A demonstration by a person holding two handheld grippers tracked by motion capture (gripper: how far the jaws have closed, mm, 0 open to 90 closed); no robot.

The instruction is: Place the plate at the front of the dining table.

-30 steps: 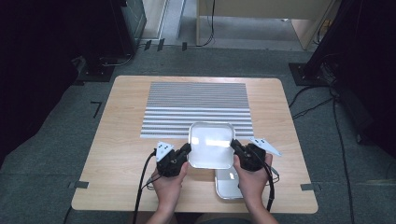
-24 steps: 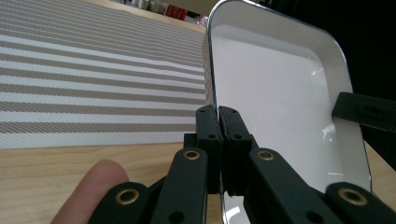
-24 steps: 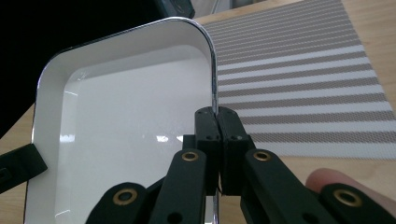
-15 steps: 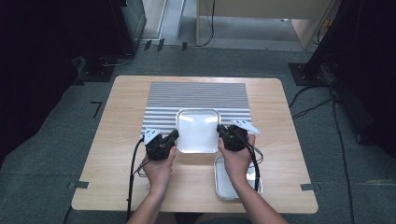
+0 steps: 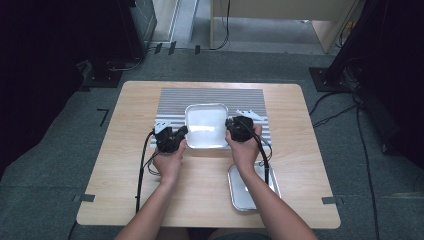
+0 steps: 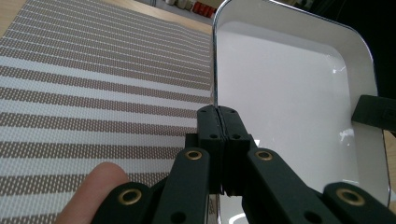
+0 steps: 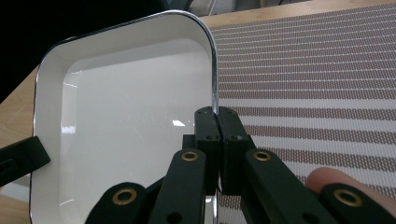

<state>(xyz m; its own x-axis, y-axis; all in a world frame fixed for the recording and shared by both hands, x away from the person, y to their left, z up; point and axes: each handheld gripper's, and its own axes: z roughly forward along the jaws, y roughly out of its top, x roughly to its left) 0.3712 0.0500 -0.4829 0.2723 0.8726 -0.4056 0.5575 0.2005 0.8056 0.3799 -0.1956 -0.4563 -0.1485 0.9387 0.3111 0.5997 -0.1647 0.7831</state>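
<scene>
— Table first: what sat on it?

— Pale wood, with a striped mat spread toward twelve o'clock and a white tray held over the mat's near half.

— And at five o'clock?

— Steel tray lay there, partly under the right forearm (well apart from the white one).

— Who held the white tray?

— Both grippers. Left gripper pinched its nine o'clock rim, jaws closed tight on the thin edge. Right gripper did the same at three o'clock, jaws clamped on that rim.

— Anything smaller?

— A fingertip beside the left jaws.
</scene>
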